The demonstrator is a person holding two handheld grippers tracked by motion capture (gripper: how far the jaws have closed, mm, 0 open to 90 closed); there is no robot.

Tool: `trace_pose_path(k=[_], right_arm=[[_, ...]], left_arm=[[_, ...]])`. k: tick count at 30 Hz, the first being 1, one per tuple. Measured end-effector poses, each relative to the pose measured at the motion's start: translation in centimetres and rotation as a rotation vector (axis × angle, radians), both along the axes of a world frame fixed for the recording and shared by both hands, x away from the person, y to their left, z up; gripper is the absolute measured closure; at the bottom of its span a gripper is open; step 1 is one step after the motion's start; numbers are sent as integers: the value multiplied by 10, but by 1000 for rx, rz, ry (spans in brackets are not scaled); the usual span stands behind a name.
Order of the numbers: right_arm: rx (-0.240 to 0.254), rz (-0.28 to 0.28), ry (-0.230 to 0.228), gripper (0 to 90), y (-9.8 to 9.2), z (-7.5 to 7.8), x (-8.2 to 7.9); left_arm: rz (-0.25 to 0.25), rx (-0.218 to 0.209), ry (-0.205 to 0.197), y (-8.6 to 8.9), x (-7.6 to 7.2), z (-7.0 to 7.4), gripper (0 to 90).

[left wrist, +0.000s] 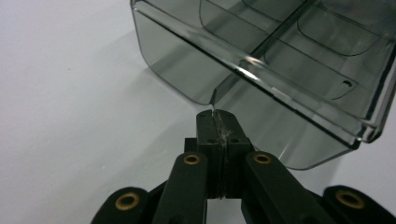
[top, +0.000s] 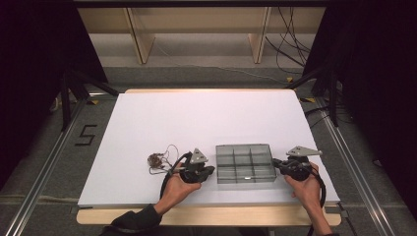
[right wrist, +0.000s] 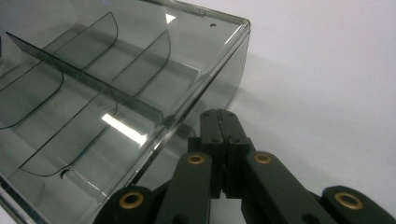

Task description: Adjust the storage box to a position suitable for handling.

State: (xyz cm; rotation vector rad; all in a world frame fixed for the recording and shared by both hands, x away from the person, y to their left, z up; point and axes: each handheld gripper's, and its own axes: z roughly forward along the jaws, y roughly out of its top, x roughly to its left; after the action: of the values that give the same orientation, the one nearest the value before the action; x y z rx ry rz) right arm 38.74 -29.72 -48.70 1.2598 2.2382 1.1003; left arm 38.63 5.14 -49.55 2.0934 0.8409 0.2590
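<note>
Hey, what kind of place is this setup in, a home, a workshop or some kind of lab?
Most likely a lab recording station: a white table on a taped, numbered floor, loose cables behind, dark screens at the sides.

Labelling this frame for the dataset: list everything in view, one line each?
compartment box: 1, clear smoky grey, near middle of table, between the grippers
tangle of thin wire: 1, brownish, left of left gripper
table: 1, white top, wood edge
shelving: 1, pale wood, behind table
floor cables: several, black, back right
left hand-held gripper: 1, black, jaws shut at box's left wall
right hand-held gripper: 1, black, jaws shut at box's right wall
</note>
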Motion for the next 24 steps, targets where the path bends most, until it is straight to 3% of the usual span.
trace_pose_path(k=[4,7,8,12,14,18,20,24], right_arm=[[26,-8,15,900,0,-1,0],[8,1,1,900,-1,-2,1],[22,-9,19,900,-1,-2,1],[49,-6,18,900,1,-4,1],[50,-5,24,900,2,-4,0],[43,-5,48,900,9,-5,-3],[29,12,34,900,9,-5,-2],[28,9,42,900,12,-4,-4]], left_arm=[[-8,21,-15,-2,2,0,882],[6,6,-7,-2,4,-1,876],[9,7,1,-2,4,-2,876],[-1,20,-8,0,3,-1,878],[18,5,2,1,2,-2,878],[16,19,-1,7,0,-1,878],[26,10,11,9,-1,-1,878],[16,29,-3,12,-3,0,885]])
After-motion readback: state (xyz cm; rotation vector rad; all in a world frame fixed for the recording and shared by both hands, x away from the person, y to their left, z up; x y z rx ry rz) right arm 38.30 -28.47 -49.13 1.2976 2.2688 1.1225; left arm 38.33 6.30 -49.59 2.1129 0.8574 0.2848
